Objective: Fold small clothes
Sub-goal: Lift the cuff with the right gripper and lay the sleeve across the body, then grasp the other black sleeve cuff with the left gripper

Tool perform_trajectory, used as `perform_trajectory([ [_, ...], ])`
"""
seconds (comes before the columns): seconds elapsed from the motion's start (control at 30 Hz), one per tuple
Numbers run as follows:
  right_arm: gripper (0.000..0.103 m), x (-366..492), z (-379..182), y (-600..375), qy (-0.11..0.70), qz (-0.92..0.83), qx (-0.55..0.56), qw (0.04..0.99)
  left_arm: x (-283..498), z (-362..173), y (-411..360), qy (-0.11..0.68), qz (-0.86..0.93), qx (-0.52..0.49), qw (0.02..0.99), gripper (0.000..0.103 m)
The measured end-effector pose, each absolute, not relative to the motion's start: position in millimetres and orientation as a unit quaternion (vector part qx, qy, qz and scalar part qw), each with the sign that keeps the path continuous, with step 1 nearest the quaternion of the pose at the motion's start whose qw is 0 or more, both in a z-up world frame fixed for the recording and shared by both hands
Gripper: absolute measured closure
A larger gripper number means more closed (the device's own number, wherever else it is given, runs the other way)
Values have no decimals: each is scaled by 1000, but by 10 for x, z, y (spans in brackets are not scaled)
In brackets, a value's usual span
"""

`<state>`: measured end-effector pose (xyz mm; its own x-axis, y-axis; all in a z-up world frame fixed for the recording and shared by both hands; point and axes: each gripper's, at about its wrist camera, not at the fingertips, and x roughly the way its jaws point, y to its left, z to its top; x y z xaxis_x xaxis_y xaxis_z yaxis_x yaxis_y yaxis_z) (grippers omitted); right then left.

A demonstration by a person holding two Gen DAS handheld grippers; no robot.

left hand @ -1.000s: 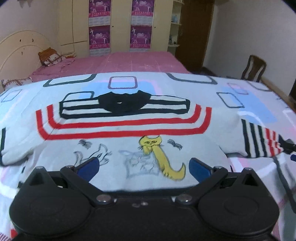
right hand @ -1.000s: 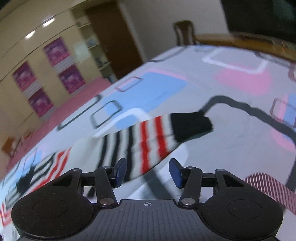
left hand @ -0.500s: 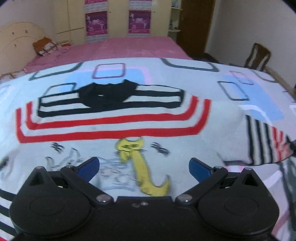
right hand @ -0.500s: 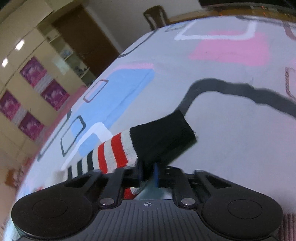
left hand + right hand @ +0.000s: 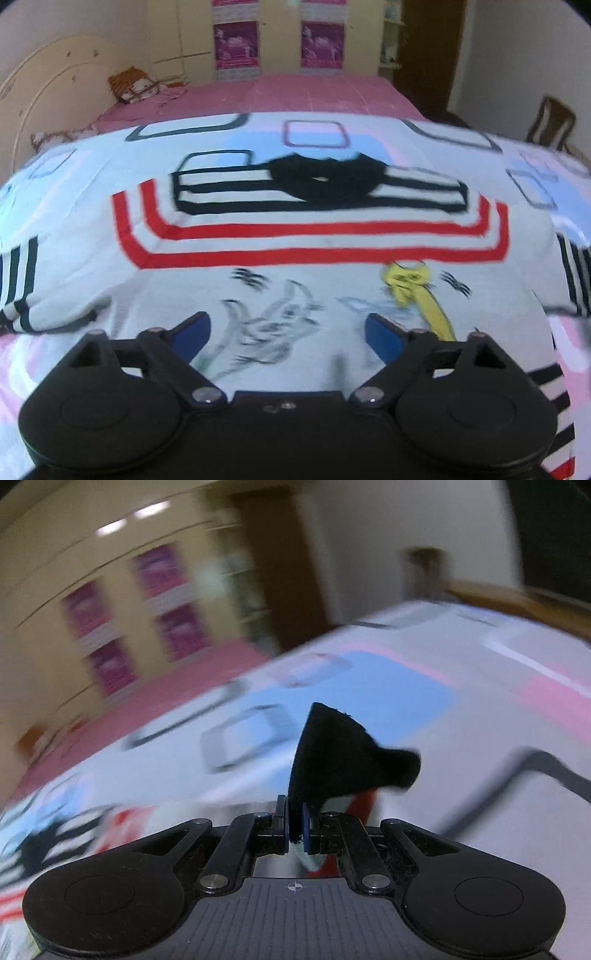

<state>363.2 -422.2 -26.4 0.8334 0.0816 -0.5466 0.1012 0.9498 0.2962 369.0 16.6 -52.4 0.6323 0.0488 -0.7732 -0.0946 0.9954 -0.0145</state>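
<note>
Right tool (image 5: 295,829) pinches the black cuff (image 5: 343,753), left tool (image 5: 286,332) spread over the sweater (image 5: 314,266); next, I think, fold the sleeve across.

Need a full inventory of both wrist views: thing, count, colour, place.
sweater: 1, white with red and black stripes, cat drawings, spread flat on the bedspread
sleeve cuff: 1, black, pinched in the right gripper, lifted off the bedspread
bedspread: 1, white with blue and pink patches and dark squares, under the sweater
pink bed: 1, behind the bedspread
posters: several, magenta, on the far cabinets
chair: 1, brown, far right
left gripper: 1, black with blue fingers, open, at the sweater hem
right gripper: 1, black, shut on the cuff
</note>
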Motion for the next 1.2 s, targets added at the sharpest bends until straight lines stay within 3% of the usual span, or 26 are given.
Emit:
perform_trajectory([
  [0.27,97,3478,-217,-2190,316,160,25,935,3600,-487,946,403,63,-122,905,10],
  [0.47,97,3336,-523,-1239,346,245,-37,905,3540,-525,1302,402,56,-142,903,26],
  [0.6,96,3227,-790,-1074,354,253,-73,897,3561,-560,1384,399,56,-146,904,27],
  [0.63,84,3170,-785,-1067,352,253,-76,898,3550,-560,1400,398,51,-146,904,26],
  [0.67,58,3211,-783,-1093,351,258,-75,897,3564,-566,1384,397,43,-147,905,23],
  [0.73,36,3139,-710,-1191,332,256,-68,905,3611,-581,1322,395,26,-148,906,21],
  [0.87,37,2993,-568,-1573,330,243,-33,911,3803,-649,1071,396,-37,-164,903,21],
  [0.93,42,2901,-515,-1850,333,217,-21,917,3928,-710,922,395,-67,-170,901,23],
  [1.03,48,2827,-402,-2245,338,172,5,925,4152,-826,757,404,-91,-163,895,33],
  [1.13,61,2824,-409,-2688,361,116,38,924,4344,-928,649,418,-107,-161,887,44],
  [1.2,63,2857,-450,-2935,379,74,55,921,4437,-982,593,427,-112,-158,883,62],
])
